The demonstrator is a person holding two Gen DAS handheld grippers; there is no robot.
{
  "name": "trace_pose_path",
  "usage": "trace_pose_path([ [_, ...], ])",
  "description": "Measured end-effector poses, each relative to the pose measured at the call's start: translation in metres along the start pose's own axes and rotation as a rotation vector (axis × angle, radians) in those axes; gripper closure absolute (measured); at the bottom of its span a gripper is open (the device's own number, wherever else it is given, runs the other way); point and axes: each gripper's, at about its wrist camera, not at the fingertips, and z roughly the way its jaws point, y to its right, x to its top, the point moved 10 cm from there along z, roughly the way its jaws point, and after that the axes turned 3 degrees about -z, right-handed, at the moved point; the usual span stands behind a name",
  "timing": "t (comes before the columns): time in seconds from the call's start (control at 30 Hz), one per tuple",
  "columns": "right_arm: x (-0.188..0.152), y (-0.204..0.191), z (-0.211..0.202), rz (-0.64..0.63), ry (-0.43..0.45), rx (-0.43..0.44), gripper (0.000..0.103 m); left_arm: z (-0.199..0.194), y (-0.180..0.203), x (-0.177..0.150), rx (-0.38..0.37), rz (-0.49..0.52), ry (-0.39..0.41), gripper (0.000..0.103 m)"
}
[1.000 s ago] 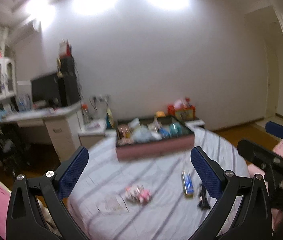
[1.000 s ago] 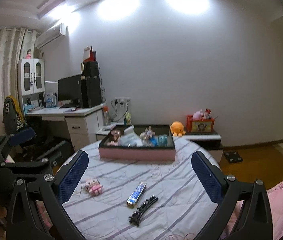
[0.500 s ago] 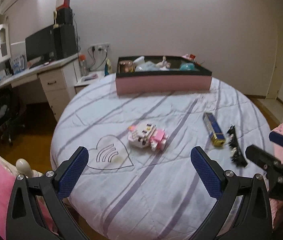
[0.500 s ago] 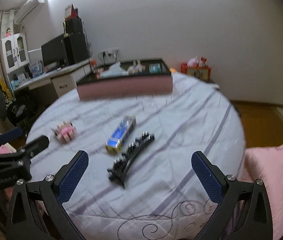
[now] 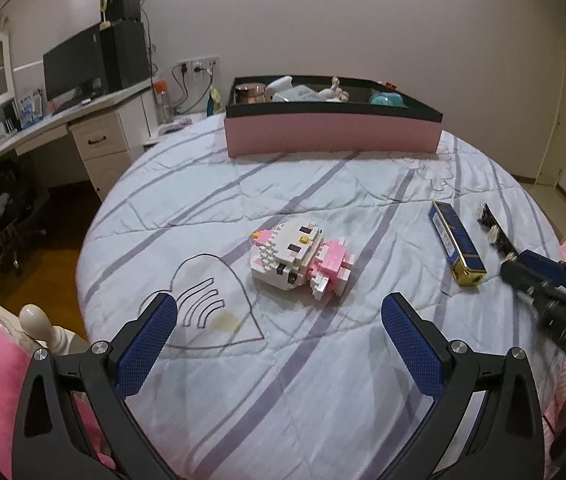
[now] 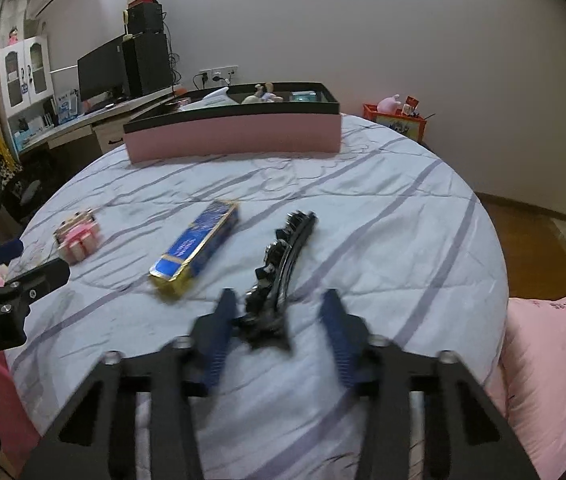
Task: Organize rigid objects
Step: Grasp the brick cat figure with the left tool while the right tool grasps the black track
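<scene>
A round bed with a striped sheet carries three loose things. A white and pink block toy lies just ahead of my left gripper, which is open and empty. To its right are a blue and gold box and a black hair clip. In the right wrist view, the hair clip runs away from my right gripper. Its near end sits between the jaws, which are closing, and a gap still shows beside the right pad. The blue box lies left of the clip.
A pink tray with a black rim, holding several small items, stands at the far side of the bed. A desk with a monitor is at the left. Pink bedding lies at the right, and a bedpost knob at the near left.
Both grippers have come down and tilted toward the bed. The right gripper's jaws have narrowed from wide open around the near end of the hair clip.
</scene>
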Motion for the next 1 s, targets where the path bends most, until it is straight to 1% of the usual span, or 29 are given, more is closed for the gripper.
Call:
trace_pose_path([
  [0.2, 0.009, 0.013, 0.010, -0.007, 0.003, -0.001, 0.072, 0.023, -0.001, 0.008, 0.018, 0.027, -0.043, 0.000],
  [0.3, 0.013, 0.015, 0.015, -0.001, 0.003, 0.004, 0.071, 0.033, -0.004, 0.012, 0.023, 0.018, -0.067, 0.000],
  [0.33, 0.015, 0.016, 0.018, -0.003, 0.002, 0.003, 0.070, 0.034, -0.005, 0.014, 0.019, 0.012, -0.066, 0.000],
  [0.4, 0.019, 0.017, 0.021, -0.002, 0.004, -0.004, 0.059, 0.037, -0.005, 0.017, 0.013, 0.013, -0.062, 0.002],
  [0.43, 0.020, 0.016, 0.023, -0.001, 0.003, 0.003, 0.058, 0.037, -0.004, 0.018, 0.003, 0.019, -0.056, 0.011],
  [0.47, 0.022, 0.017, 0.025, -0.001, 0.002, -0.001, 0.057, 0.037, -0.002, 0.018, -0.012, 0.026, -0.047, 0.019],
  [0.5, 0.023, 0.017, 0.027, -0.007, 0.001, -0.010, 0.057, 0.037, -0.001, 0.019, -0.017, 0.032, -0.041, 0.030],
  [0.57, 0.024, 0.017, 0.029, -0.009, -0.005, -0.014, 0.057, 0.036, 0.003, 0.020, -0.031, 0.047, -0.030, 0.043],
  [0.67, 0.026, 0.018, 0.033, -0.009, -0.019, -0.005, 0.057, 0.035, 0.006, 0.021, -0.029, 0.064, -0.024, 0.043],
  [0.73, 0.027, 0.021, 0.035, 0.004, -0.022, 0.015, 0.061, 0.034, 0.007, 0.024, -0.031, 0.069, -0.020, 0.043],
  [0.8, 0.029, 0.025, 0.035, 0.015, -0.020, 0.020, 0.080, 0.033, 0.009, 0.026, -0.043, 0.059, -0.016, 0.043],
  [0.83, 0.030, 0.026, 0.035, 0.020, -0.021, 0.024, 0.083, 0.031, 0.010, 0.027, -0.050, 0.056, -0.014, 0.043],
  [1.0, 0.035, 0.024, 0.028, 0.025, 0.002, 0.046, 0.083, 0.019, 0.021, 0.035, -0.077, 0.057, 0.012, 0.043],
])
